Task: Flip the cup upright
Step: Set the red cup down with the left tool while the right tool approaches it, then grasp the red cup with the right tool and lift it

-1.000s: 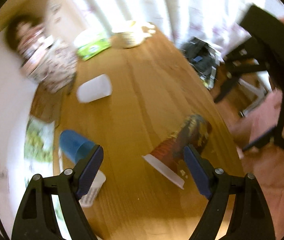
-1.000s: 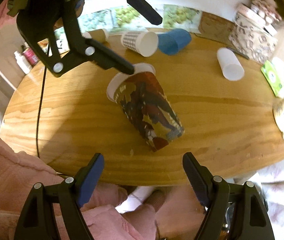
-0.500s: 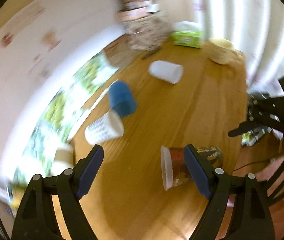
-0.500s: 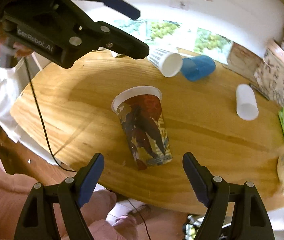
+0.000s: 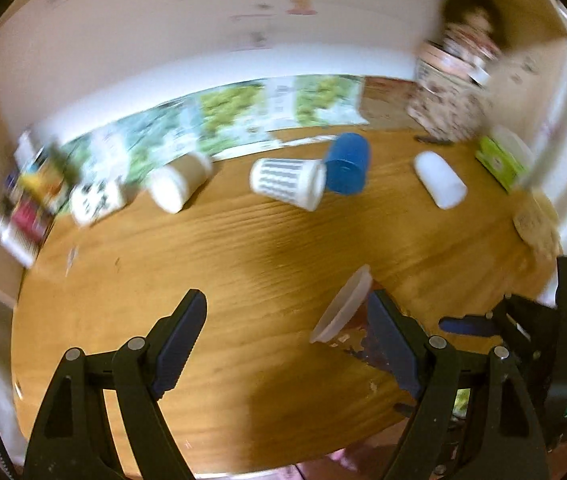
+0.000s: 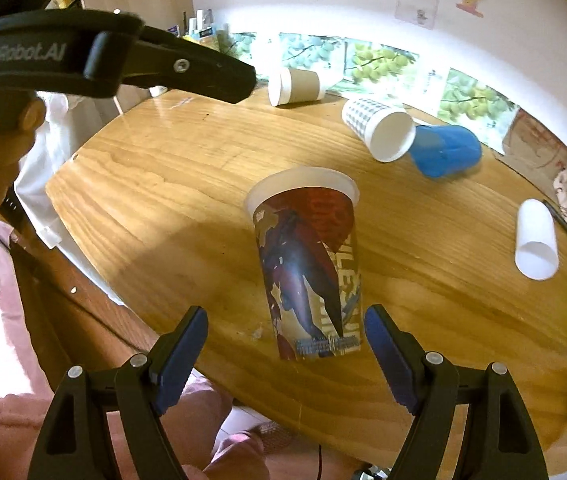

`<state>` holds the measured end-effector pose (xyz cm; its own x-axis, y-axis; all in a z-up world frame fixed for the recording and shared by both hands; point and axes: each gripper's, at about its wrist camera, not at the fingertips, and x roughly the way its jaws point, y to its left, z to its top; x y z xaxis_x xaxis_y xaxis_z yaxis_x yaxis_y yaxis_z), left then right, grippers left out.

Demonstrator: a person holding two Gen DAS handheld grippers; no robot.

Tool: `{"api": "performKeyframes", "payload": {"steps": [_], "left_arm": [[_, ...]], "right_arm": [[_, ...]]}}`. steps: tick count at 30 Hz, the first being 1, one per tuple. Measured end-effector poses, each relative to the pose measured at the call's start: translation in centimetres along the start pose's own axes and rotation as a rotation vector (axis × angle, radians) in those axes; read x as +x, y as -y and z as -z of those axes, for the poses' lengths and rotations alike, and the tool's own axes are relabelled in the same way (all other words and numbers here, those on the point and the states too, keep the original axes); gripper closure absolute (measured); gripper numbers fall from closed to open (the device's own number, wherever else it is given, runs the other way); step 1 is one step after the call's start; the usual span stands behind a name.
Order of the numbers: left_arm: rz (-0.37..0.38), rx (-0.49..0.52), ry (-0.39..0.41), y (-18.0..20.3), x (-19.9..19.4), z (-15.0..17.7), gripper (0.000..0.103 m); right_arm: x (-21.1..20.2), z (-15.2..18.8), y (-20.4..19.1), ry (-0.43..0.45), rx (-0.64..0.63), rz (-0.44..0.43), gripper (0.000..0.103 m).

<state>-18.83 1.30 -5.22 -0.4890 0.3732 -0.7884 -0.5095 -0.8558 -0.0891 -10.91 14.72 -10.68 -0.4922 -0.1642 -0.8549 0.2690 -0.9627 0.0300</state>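
Note:
A tall printed cup (image 6: 311, 268) with a white rim lies on its side on the wooden table (image 6: 171, 184), rim pointing away from me, base between the tips of my right gripper (image 6: 285, 330). The right gripper is open and empty. In the left wrist view the same cup (image 5: 343, 312) shows partly behind the right finger of my left gripper (image 5: 287, 320), which is open and empty. The left gripper also shows at the upper left of the right wrist view (image 6: 187, 68), above the table.
Several other cups lie on their sides at the back: a brown one (image 6: 295, 86), a checked one (image 6: 379, 128), a blue one (image 6: 447, 152) and a white one (image 6: 535, 240). A patterned box (image 5: 451, 92) and a green packet (image 5: 499, 160) stand at the right.
The left wrist view has swung round, now facing the back wall, with the printed cup at its right finger. The right gripper has moved closer to the cup's base.

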Motion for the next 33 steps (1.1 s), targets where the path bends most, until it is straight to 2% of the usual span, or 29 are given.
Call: {"api": "performKeyframes", "payload": {"steps": [5, 12, 19, 26, 33], "left_arm": [[-0.052, -0.229, -0.001, -2.5, -1.1, 2.0, 0.018], [-0.078, -0.427, -0.010, -4.1, -2.3, 5.4, 0.018], [-0.103, -0.458, -0.057, -4.5, -2.6, 7.6, 0.018], [-0.080, -0.539, -0.082, -6.8, -2.0, 8.8, 0.018], [-0.044, -0.568, -0.118, -8.1, -0.9, 9.3, 0.018]], "right_arm": [[0.8, -0.6, 0.2, -0.014, -0.003, -0.019, 0.022], [2.7, -1.5, 0.5, -0.045, 0.018, -0.034, 0.021], [4.4, -3.2, 0.4, -0.068, -0.007, -0.020, 0.021], [5.7, -5.6, 0.6, -0.082, -0.024, -0.005, 0.021], [7.8, -7.4, 0.3, -0.124, -0.021, -0.004, 0.021]]}}
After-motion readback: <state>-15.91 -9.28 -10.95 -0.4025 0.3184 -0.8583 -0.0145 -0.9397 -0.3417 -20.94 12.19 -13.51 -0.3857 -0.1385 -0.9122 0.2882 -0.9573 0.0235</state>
